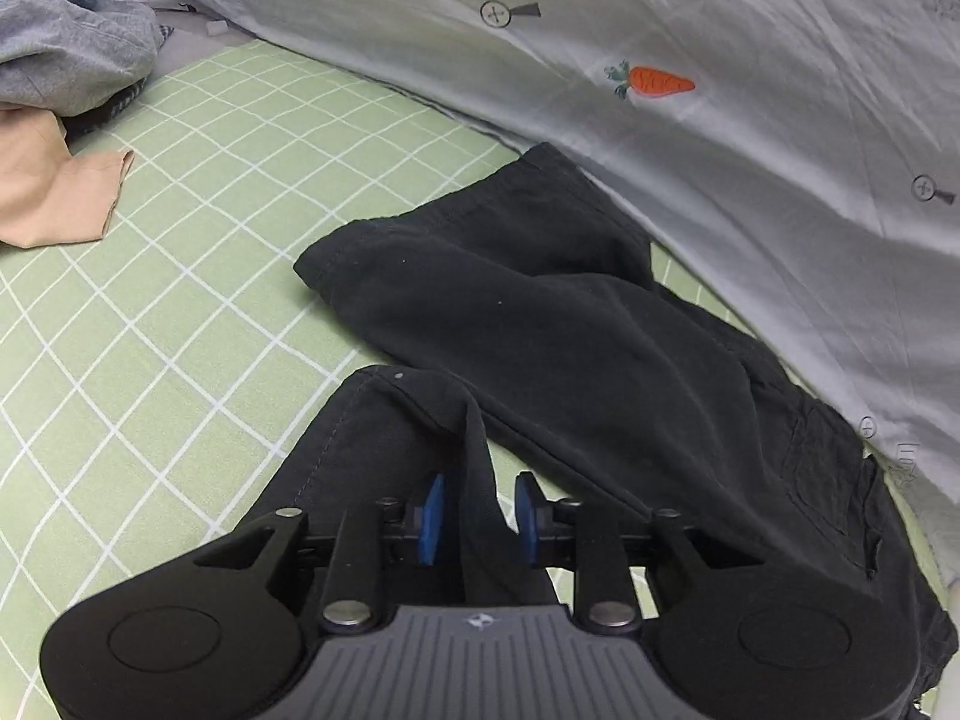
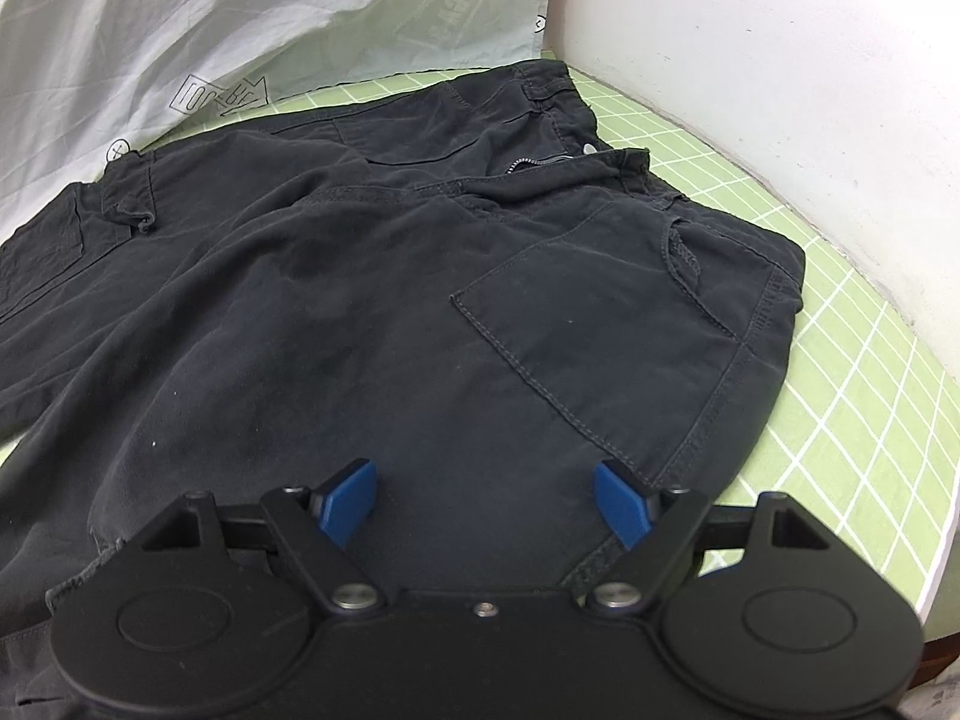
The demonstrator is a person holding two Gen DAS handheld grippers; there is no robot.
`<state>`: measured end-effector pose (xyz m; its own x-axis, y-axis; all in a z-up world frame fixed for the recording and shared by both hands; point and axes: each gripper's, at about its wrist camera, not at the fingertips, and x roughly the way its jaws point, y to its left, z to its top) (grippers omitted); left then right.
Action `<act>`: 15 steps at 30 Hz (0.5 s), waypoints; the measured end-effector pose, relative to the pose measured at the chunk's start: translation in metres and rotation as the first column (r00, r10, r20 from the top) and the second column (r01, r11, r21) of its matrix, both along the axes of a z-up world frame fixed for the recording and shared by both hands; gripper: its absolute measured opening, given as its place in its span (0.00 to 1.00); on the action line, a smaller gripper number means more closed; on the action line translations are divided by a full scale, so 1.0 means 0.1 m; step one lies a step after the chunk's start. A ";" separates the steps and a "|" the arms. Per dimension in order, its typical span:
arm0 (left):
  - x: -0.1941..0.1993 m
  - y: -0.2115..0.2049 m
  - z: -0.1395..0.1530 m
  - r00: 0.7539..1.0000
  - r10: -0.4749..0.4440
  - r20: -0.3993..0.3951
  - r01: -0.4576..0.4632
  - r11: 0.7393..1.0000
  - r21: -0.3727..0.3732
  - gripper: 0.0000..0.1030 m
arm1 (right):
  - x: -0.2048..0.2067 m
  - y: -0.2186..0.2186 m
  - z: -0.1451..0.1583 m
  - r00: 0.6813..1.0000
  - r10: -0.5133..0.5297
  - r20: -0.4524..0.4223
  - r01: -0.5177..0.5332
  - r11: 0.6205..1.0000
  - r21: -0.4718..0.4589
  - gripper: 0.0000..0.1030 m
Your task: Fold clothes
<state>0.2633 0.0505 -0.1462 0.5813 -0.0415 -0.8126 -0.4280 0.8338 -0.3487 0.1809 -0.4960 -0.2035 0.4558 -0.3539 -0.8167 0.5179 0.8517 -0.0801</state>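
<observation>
Left gripper (image 1: 480, 510) narrow, pinching black cargo trousers' (image 2: 420, 276) leg cuff (image 1: 414, 396), lower centre; right gripper (image 2: 489, 507) wide over seat. Carry cuff level toward waistband (image 2: 564, 114).

Black trousers (image 1: 540, 324) here, with tonal stitching on the pocket; under them a pale green sheet (image 1: 150, 312) crossed by a white grid. The quilt (image 1: 720, 138) is pale grey-white with an orange carrot print. Off to the side, grey (image 1: 72, 54) and beige (image 1: 54, 192) garments; blue pads (image 2: 348, 501).
</observation>
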 end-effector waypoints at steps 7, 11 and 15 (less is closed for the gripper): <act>-0.82 0.20 0.20 0.999 0.046 0.012 -0.047 0.989 0.137 0.58 | 0.10 0.03 -0.12 1.000 -0.021 -0.010 0.021 1.000 -0.013 0.89; -1.06 0.28 -0.15 0.996 0.072 -0.057 -0.068 0.995 0.066 0.60 | 0.10 0.02 -0.13 1.000 -0.015 -0.005 0.015 1.000 -0.010 0.91; -1.10 0.19 -0.35 0.995 0.083 -0.061 -0.077 0.993 0.092 0.61 | 0.08 0.01 -0.12 1.000 0.000 -0.007 0.000 1.000 0.000 0.91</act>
